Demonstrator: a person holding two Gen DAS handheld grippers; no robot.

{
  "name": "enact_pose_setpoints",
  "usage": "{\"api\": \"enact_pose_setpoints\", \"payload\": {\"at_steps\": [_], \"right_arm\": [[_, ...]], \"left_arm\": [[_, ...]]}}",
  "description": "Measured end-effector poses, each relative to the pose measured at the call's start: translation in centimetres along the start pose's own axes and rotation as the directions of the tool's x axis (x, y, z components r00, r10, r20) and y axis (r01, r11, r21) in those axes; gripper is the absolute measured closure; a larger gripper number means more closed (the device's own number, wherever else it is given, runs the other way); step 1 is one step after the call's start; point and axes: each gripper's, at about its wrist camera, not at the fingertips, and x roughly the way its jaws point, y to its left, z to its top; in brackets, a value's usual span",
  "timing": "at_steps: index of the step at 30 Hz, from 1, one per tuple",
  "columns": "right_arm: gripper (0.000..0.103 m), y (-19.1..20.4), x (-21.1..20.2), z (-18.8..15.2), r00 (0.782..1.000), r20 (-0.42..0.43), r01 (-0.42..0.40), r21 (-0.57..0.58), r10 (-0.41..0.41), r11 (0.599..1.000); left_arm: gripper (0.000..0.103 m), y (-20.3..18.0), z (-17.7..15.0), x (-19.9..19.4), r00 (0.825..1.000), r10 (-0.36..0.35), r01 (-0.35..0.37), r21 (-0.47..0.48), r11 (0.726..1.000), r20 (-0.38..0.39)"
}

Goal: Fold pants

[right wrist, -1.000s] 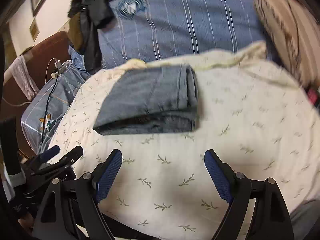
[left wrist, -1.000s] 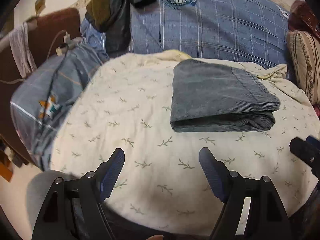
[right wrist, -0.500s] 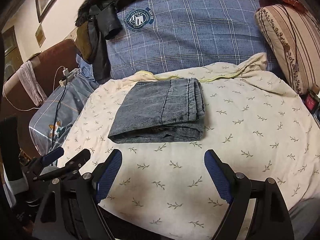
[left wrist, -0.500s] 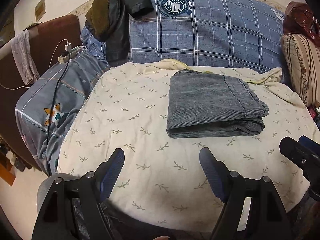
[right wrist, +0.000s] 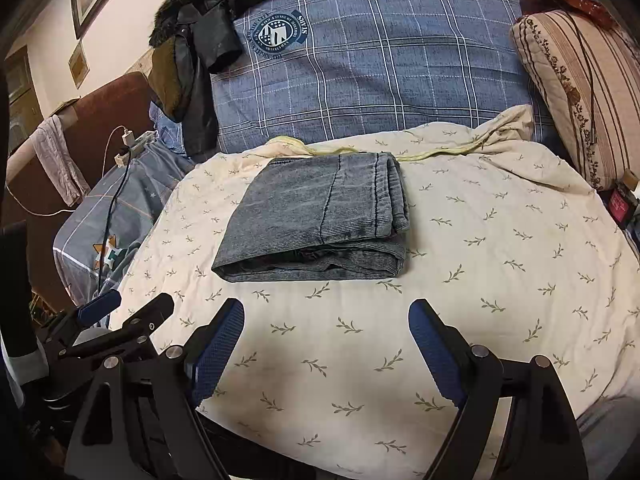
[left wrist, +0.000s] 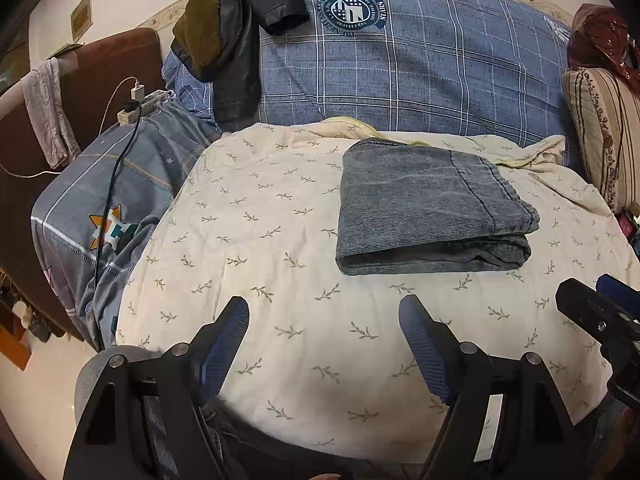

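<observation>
**Grey-blue pants sit folded, both grippers clear**

Grey-blue ribbed denim pants (left wrist: 432, 208) lie as a compact rectangular bundle on the cream leaf-print quilt (left wrist: 280, 280), toward its far side, just before the big blue plaid pillow (left wrist: 420, 72). Layers stacked, folded edges facing the cameras, hem seam across the top layer. Judged from that, the fold looks done or v. nearly so; nothing hangs loose.

Left gripper (left wrist: 324, 340) hovers over bare quilt near the bed's front edge, blue-padded jaws spread wide, nothing between them. Right gripper (right wrist: 326, 344) likewise: released, empty, well short of the pants. Each shows in the other's view at the frame edge, so they sit side by side. Prob. pulled back so the bundle isn't disturbed.

Readable text: the round navy badge (right wrist: 278, 34) on the plaid pillow has a ring of lettering w/ "STARS" on a small banner; rest too small and upside down to read reliably. No label visible on the pants.

Also around: dark fur-trimmed jacket (left wrist: 228, 40) draped on the pillow's left corner, white power strip w/ charger (left wrist: 138, 102) on the star-print bedding, striped beige cushion (right wrist: 580, 92) at right.
</observation>
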Motion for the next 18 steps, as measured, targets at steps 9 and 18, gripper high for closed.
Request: {"api": "enact_pose_setpoints", "payload": {"at_steps": [9,18], "right_arm": [[0.018,-0.33,0.02,-0.03,1.0,-0.001,-0.002,0.012,0.002,1.0],[0.018,-0.29,-0.06,-0.02,1.0,-0.002,-0.003,0.018,0.003,1.0]], "left_arm": [[0.025,-0.24,-0.1,-0.06,1.0,0.009,-0.009,0.0,1.0,0.002],[0.025,-0.36,-0.14,-0.01,1.0,0.011,-0.011,0.002,1.0,-0.002]]}}
